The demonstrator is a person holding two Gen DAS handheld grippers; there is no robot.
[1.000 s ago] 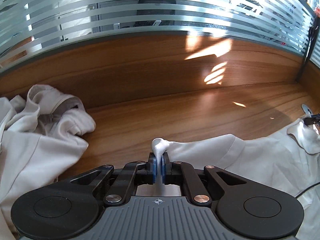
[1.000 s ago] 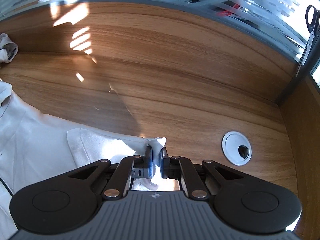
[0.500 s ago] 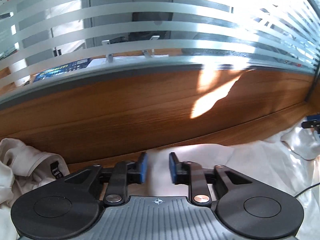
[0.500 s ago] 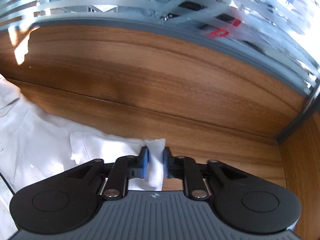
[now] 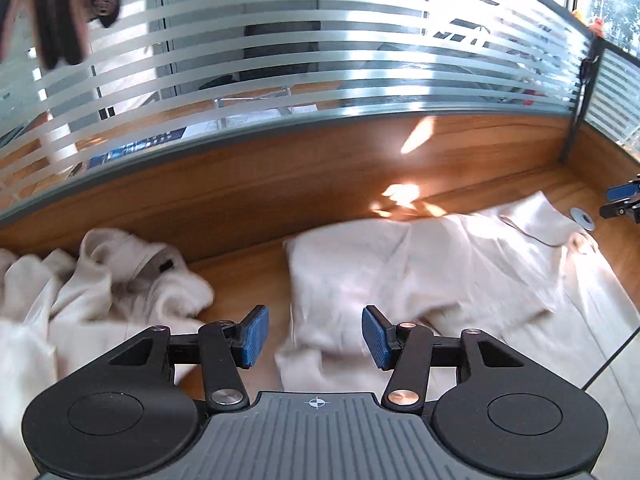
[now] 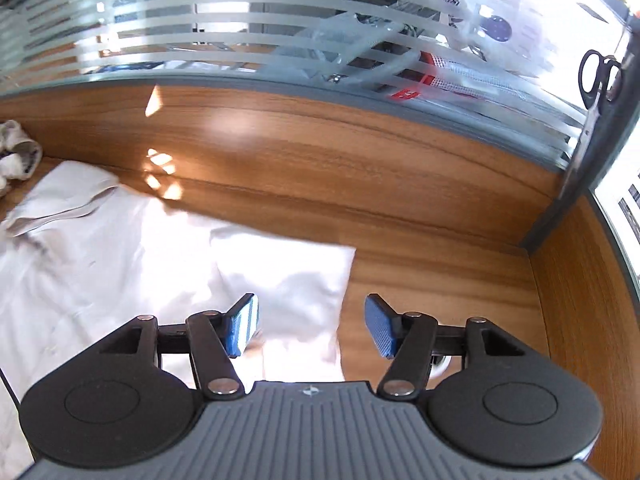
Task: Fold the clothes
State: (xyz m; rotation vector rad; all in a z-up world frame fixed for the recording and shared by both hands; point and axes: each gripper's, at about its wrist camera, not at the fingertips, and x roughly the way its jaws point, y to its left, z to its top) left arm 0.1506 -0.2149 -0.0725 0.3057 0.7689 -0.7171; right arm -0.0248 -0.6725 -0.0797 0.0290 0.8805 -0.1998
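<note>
A white shirt (image 5: 420, 272) lies spread on the wooden desk (image 5: 240, 276), its edge folded over toward the back wall. It also shows in the right wrist view (image 6: 132, 264), with a folded sleeve (image 6: 292, 276) at its right end. My left gripper (image 5: 315, 336) is open and empty, just above the shirt's left end. My right gripper (image 6: 311, 326) is open and empty above the sleeve's right edge. The right gripper's tip shows at the far right of the left wrist view (image 5: 622, 200).
A pile of crumpled white clothes (image 5: 80, 288) lies on the desk at the left. A wooden back panel (image 6: 320, 152) with striped glass above bounds the desk. A side panel (image 6: 580, 300) closes the right corner. Scissors (image 6: 598, 80) hang at the upper right.
Both grippers were shut on the shirt's edge one second ago. They have opened wide and let go, and the cloth now lies folded on the desk. Both have pulled back.
</note>
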